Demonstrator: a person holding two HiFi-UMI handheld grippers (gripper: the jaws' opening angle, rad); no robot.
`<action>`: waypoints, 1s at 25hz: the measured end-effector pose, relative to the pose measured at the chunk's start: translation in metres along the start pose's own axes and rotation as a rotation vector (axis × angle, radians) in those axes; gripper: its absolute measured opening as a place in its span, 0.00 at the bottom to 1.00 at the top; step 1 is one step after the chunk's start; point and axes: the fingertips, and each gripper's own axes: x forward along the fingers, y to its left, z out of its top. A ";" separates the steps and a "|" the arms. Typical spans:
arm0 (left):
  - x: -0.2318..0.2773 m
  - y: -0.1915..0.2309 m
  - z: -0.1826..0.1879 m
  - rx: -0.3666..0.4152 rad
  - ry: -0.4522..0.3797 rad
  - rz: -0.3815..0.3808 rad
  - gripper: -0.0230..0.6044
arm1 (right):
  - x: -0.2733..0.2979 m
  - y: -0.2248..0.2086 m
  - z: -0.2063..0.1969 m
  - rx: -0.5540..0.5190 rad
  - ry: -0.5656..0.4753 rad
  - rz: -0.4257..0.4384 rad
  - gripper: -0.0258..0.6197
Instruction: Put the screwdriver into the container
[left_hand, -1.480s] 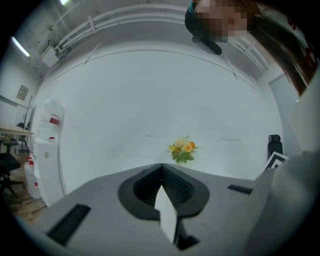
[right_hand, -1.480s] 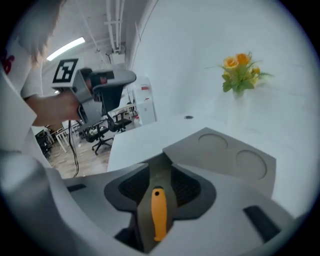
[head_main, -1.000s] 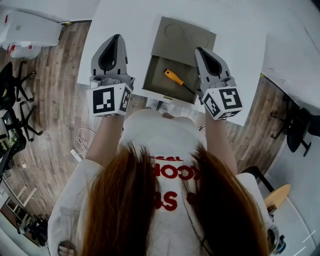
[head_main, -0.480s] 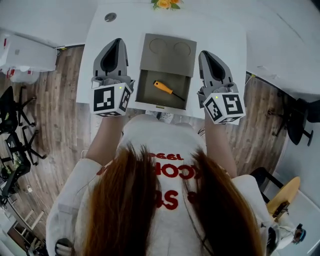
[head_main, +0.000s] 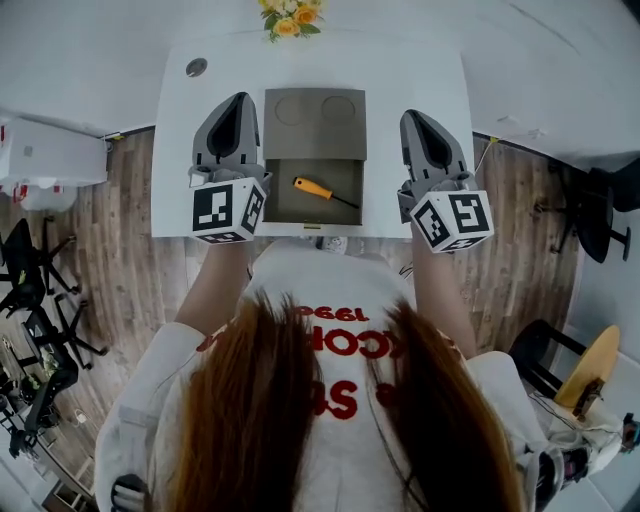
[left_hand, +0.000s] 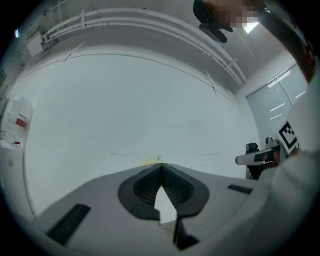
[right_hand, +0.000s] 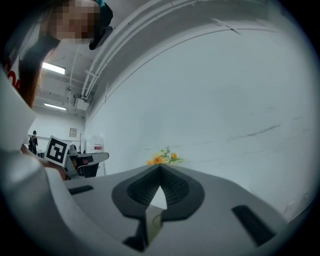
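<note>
- Left gripper (head_main: 238, 98): jaws fully together, tips meeting in a closed point in the left gripper view (left_hand: 160, 165). Nothing is gripped and nothing stands between the pads.
- Right gripper (head_main: 410, 114): jaws likewise shut tight, tips touching in the right gripper view (right_hand: 160, 168). It holds nothing.
- Both grippers are held level over the near part of the white table (head_main: 420, 80), pointing away from the person, 1 on each side of the container (head_main: 315, 140) and clear of it.
- Screwdriver (head_main: 322, 191): lies between the 2 grippers, inside the container's open near compartment. Neither gripper touches it.
- Screwdriver position: its orange handle is toward the left gripper and close beside that gripper's rear end. Its dark shaft runs slantwise toward the right gripper, which is further off.
- Container: grey and rectangular, and it fills most of the gap between the 2 grippers. The far section, level with the jaw tips, is a flat panel with 2 round outlines.
- Flowers (head_main: 290, 15): orange and yellow, at the table's far edge, ahead of both grippers and well beyond the jaw tips. The right gripper view shows them just above its closed tips (right_hand: 162, 159).
</note>
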 end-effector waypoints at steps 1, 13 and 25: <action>0.001 -0.002 0.000 -0.001 -0.001 -0.005 0.05 | -0.001 0.000 0.001 0.001 -0.003 -0.001 0.04; 0.003 -0.007 -0.002 -0.008 -0.005 -0.017 0.05 | 0.001 0.008 0.012 -0.032 -0.032 0.016 0.04; 0.003 -0.010 -0.005 -0.012 0.002 -0.011 0.05 | 0.002 0.004 0.013 -0.037 -0.031 0.013 0.04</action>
